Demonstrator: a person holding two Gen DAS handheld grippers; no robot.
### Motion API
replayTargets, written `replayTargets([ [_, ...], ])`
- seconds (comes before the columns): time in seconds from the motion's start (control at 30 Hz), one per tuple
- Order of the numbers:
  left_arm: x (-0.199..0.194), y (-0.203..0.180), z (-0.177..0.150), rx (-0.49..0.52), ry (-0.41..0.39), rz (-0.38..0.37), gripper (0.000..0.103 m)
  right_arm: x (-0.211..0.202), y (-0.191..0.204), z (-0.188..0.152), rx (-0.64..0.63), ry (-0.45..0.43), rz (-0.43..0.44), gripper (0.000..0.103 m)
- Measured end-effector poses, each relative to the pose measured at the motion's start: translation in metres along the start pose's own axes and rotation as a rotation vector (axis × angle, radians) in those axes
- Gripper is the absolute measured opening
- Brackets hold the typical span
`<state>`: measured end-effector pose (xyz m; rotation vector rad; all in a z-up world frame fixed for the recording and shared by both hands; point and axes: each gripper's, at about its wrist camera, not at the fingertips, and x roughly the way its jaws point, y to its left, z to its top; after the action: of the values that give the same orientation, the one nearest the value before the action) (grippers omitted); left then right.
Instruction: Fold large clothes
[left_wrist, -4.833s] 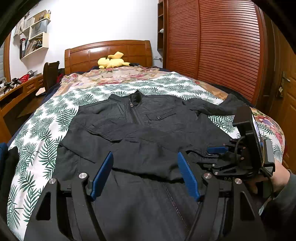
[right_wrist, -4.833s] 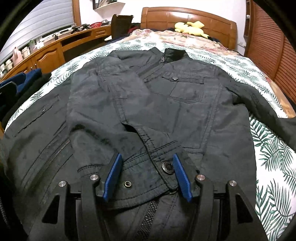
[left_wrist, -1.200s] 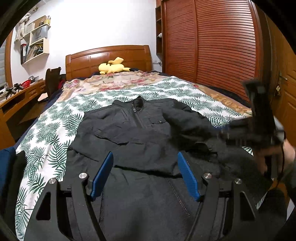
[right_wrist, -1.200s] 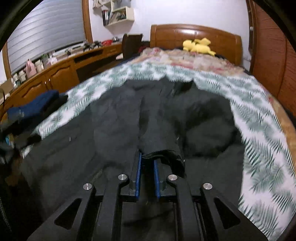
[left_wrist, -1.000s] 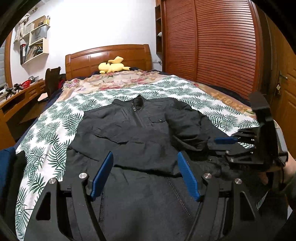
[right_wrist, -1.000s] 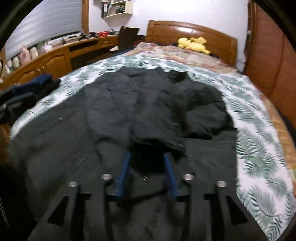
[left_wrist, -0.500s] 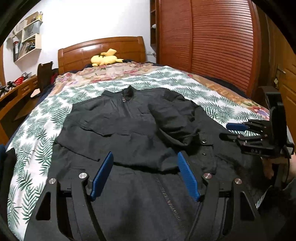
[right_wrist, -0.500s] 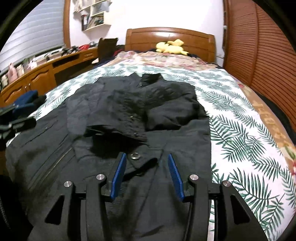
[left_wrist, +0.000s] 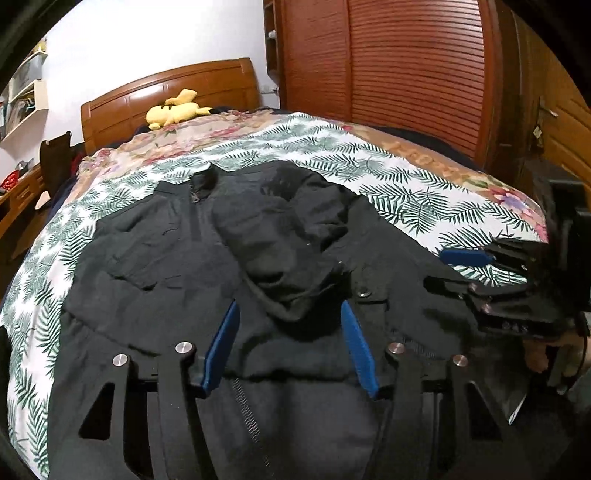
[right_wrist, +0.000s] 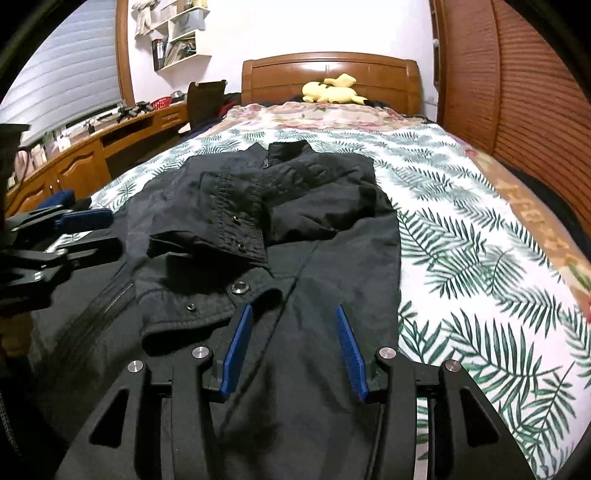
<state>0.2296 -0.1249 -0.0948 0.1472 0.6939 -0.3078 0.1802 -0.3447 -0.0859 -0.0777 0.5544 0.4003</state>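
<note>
A black jacket lies face up on the bed, collar toward the headboard; it also shows in the right wrist view. Both sleeves are folded across its chest, cuffs with snap buttons near the middle. My left gripper is open and empty above the lower front, over the zipper. My right gripper is open and empty above the jacket's right lower part. Each gripper shows in the other's view, the right at the far right and the left at the far left.
The bed has a palm-leaf sheet and a wooden headboard with a yellow plush toy. A wooden desk runs along the left. A slatted wooden wardrobe stands on the right.
My right gripper let go of the right sleeve, leaving it folded across the chest, then opened and drew back toward the jacket's lower right. My left gripper stayed open and shifted slightly.
</note>
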Motion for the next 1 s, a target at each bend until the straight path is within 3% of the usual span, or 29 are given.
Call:
replayTargets([
  [0.33, 0.047, -0.009, 0.014, 0.009, 0.105, 0.044, 0.058, -0.004, -0.015, -0.003, 0.065, 0.024, 0.038, 0.048],
  [0.37, 0.049, -0.009, 0.013, 0.01, 0.111, 0.037, 0.055, -0.003, -0.015, -0.002, 0.067, 0.027, 0.048, 0.048],
  [0.43, 0.052, -0.008, 0.015, 0.006, 0.12, 0.023, 0.028, -0.001, -0.017, -0.001, 0.075, 0.035, 0.062, 0.048],
  [0.5, 0.051, -0.005, 0.016, 0.005, 0.122, 0.025, 0.019, -0.004, -0.017, -0.001, 0.075, 0.031, 0.081, 0.048],
  [0.57, 0.04, -0.001, 0.021, 0.001, 0.095, 0.033, 0.016, -0.008, -0.017, -0.002, 0.069, 0.026, 0.081, 0.048],
  [0.8, 0.001, 0.032, 0.035, 0.013, 0.022, 0.087, 0.017, -0.012, -0.006, 0.003, 0.016, -0.002, 0.061, 0.048],
  [0.97, -0.01, 0.055, 0.032, 0.008, -0.002, 0.133, 0.033, -0.007, 0.005, 0.011, 0.003, -0.018, 0.062, 0.048],
  [1.0, -0.013, 0.06, 0.03, -0.001, -0.013, 0.136, 0.041, -0.006, 0.007, 0.012, 0.0, -0.021, 0.063, 0.048],
])
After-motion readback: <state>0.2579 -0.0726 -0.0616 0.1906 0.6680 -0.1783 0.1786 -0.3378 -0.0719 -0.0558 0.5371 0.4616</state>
